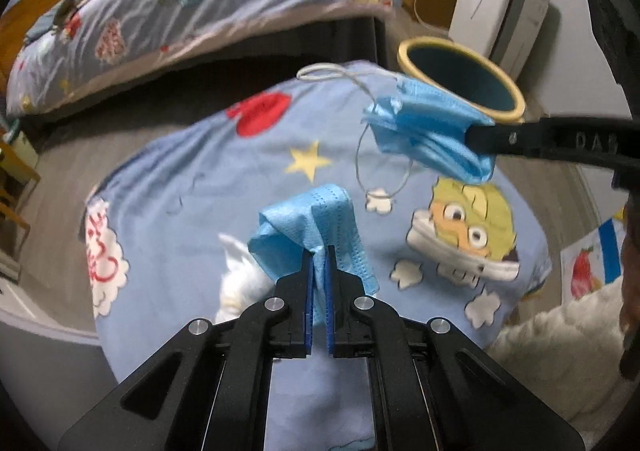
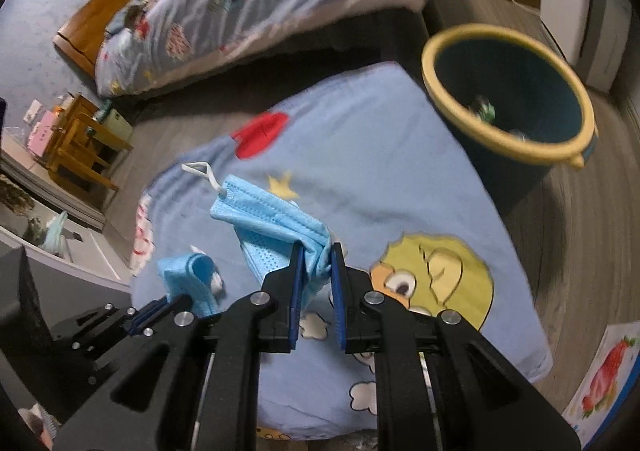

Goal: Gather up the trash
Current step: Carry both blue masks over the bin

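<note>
The left gripper point(image 1: 319, 255) has its fingers closed on a crumpled blue face mask point(image 1: 312, 227), which stands up from the pinch and drapes down on both sides, its long axis roughly vertical in the left wrist view. It hangs above a blue cartoon-print cushion point(image 1: 224, 171), with a white crumpled tissue point(image 1: 240, 275) lying on the cushion just left of the fingers.

The right gripper point(image 2: 316, 251) has its fingers clamped on a second blue mask point(image 2: 276, 219). That mask stretches up and to the left from the pinch, ending in a white ear loop point(image 2: 198, 169).

Beyond the cushion's far right corner stands a dark blue bin point(image 2: 508, 99) with a yellow rim, its mouth open and tilted toward the cameras, small scraps at its bottom. Bare wooden floor point(image 2: 560, 243) runs along the cushion's right edge.
</note>
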